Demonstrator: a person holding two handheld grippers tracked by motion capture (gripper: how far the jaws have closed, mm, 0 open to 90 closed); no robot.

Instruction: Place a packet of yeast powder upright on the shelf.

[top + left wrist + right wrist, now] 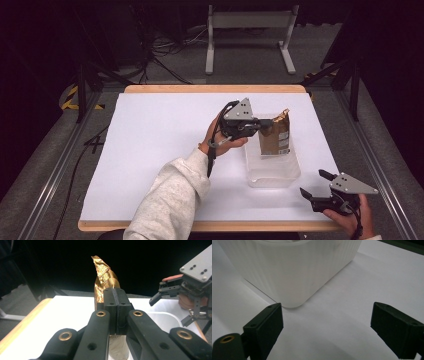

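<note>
High view: the left gripper [262, 123] is clamped on the upper edge of a gold foil pouch [276, 134], which stands upright in the far end of a translucent plastic tub [272, 172] on the white table [150, 150]. I see nothing else in the tub. The right gripper [314, 186] rests apart at the near right corner of the table, jaws spread, holding nothing.

Left gripper view: the jaws are pressed together on the pouch's [103, 281] crimped seam. The foil is creased and bends above the grip. I judge it light, thin and easily crushed, with a slick surface. The flat sealed seam is the sound place to hold, and the body would buckle.

Right gripper view: both jaws stand wide over bare table, facing the tub's [294, 272] ribbed wall. The tub looks rigid and light, so it may slide if nudged.
</note>
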